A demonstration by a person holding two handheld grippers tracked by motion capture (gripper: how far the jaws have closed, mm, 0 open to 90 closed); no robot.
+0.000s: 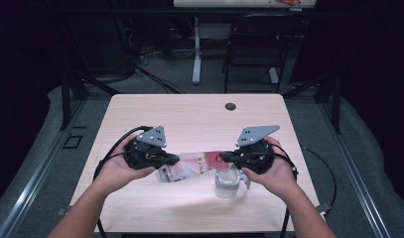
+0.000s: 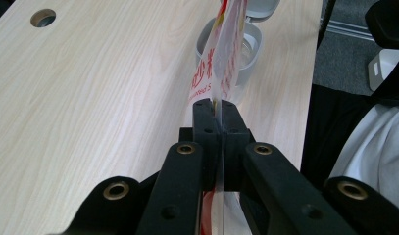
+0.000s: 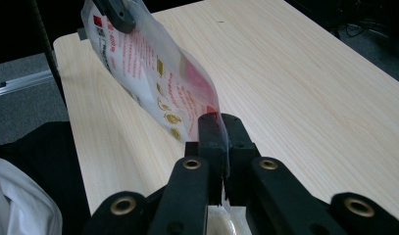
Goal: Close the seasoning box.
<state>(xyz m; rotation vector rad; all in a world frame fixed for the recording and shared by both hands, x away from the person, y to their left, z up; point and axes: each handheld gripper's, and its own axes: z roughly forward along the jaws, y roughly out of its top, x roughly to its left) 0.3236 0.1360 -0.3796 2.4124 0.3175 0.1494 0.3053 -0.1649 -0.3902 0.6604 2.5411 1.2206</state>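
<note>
A clear plastic pouch with red print [image 1: 189, 165] hangs stretched above the wooden table [image 1: 199, 116], one end in each gripper. My left gripper [image 1: 173, 159] is shut on its left end; in the left gripper view the pads [image 2: 207, 117] clamp the pouch's edge [image 2: 214, 73]. My right gripper [image 1: 225, 157] is shut on the other end; in the right gripper view the pouch [image 3: 153, 68] runs away from my jaws to the other gripper's fingertip [image 3: 116, 14]. A clear open jar [image 1: 226, 181] with a grey flip lid stands on the table just below the right gripper, and again in the left gripper view the jar [image 2: 248, 54] stands under the pouch's far end.
A cable hole [image 1: 231, 106] sits near the table's far edge. A black chair [image 1: 254, 44] and a white table leg [image 1: 196, 47] stand on the floor beyond. Dark stands flank the table on both sides.
</note>
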